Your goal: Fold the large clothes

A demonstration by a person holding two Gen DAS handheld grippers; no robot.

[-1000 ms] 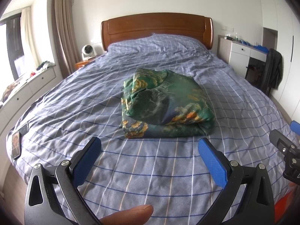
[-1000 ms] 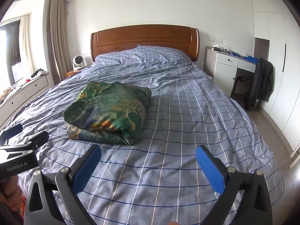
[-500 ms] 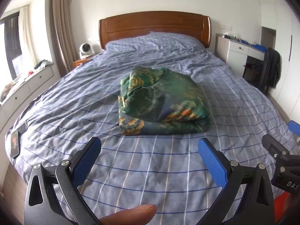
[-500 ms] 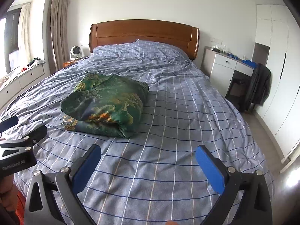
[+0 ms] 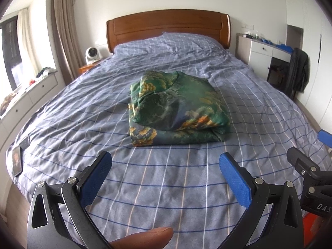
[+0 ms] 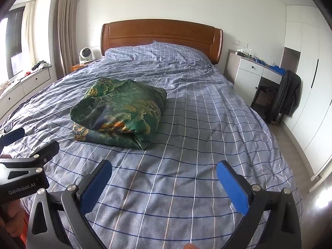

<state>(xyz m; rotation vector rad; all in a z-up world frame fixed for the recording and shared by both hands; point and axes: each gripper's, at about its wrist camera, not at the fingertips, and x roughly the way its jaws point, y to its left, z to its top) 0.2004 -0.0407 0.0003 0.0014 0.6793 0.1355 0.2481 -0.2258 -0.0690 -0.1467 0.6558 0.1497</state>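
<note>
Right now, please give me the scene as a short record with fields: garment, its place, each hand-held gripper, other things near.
garment: green patterned garment, folded into a bundle
place: middle of the bed, on the blue checked cover
left hand-held gripper: open, empty, short of the garment
right hand-held gripper: open, empty, short of the garment
nearby: phone at the bed's left edge

One folded green garment [image 5: 178, 112] lies on one bed [image 5: 166, 186] with one wooden headboard [image 5: 168, 27]. Two grippers show, the left gripper [image 5: 165, 164] and the right gripper [image 6: 164, 172], each with two blue pads. There is one small fan [image 5: 92, 54], one phone [image 5: 16, 159], one white desk [image 5: 263, 49] and one dark jacket [image 5: 298, 70].
</note>
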